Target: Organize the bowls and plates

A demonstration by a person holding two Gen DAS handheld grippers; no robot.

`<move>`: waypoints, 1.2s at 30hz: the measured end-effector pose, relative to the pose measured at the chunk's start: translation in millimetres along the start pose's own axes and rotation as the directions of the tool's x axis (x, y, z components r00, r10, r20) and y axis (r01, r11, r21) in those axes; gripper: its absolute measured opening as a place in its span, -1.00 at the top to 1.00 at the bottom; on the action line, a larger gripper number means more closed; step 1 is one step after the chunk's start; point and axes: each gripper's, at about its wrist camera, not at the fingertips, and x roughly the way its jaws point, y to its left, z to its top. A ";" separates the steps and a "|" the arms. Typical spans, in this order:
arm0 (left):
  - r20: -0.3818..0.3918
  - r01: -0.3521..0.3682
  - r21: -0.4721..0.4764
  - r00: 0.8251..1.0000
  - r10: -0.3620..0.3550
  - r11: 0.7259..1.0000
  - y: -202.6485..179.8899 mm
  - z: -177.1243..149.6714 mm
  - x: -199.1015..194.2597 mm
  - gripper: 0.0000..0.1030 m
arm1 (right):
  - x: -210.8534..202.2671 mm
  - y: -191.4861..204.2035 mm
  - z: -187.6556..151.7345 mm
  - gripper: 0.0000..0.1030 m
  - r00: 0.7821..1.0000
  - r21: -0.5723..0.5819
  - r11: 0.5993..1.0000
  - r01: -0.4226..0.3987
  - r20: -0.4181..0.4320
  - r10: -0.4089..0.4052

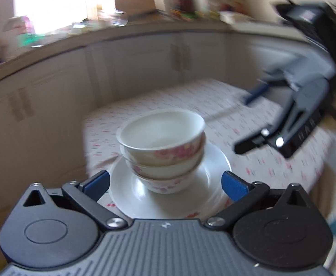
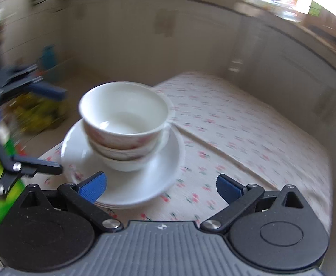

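Observation:
Three white bowls with pink flower prints (image 1: 165, 145) are nested in a stack on white plates (image 1: 126, 197), on a small table with a floral cloth (image 1: 271, 161). My left gripper (image 1: 165, 184) is open and empty, just in front of the stack. The right wrist view shows the same bowl stack (image 2: 124, 124) on the plates (image 2: 158, 174). My right gripper (image 2: 161, 186) is open and empty, in front and a little right of the plates. The right gripper also shows in the left wrist view (image 1: 243, 124), open above the table's right side. The left gripper shows at the left edge of the right wrist view (image 2: 55, 128).
Beige kitchen cabinets (image 1: 145, 69) with a cluttered counter (image 1: 126, 18) run behind the table. The right wrist view shows a yellow-green bundle (image 2: 39, 112) and a teal bottle (image 2: 48, 62) on the floor to the left. Both views are motion-blurred.

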 end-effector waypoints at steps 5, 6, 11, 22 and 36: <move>-0.016 -0.132 -0.176 0.991 0.131 0.976 -21.5 11.4 -18.3 -0.99 | -26.2 4.1 -16.0 -1.00 0.987 0.199 0.969 0.147 0.033 -0.156; -0.024 -0.156 -0.202 0.988 0.154 0.967 -26.4 14.3 -21.5 -0.99 | -30.5 5.1 -18.4 -1.00 0.985 0.237 0.959 0.153 0.040 -0.167; -0.016 -0.207 -0.251 0.978 0.210 0.946 -43.9 21.1 -36.8 -0.99 | -58.5 15.3 -35.1 -1.00 0.969 0.334 0.922 0.194 0.079 -0.233; -0.025 -0.242 -0.288 0.969 0.246 0.926 -59.5 22.4 -51.6 -0.99 | -83.8 21.0 -51.0 -1.00 0.947 0.385 0.889 0.249 0.097 -0.307; -0.001 -0.249 -0.281 0.966 0.259 0.927 -64.7 24.1 -55.6 -0.99 | -93.2 20.3 -55.4 -1.00 0.930 0.396 0.879 0.267 0.132 -0.342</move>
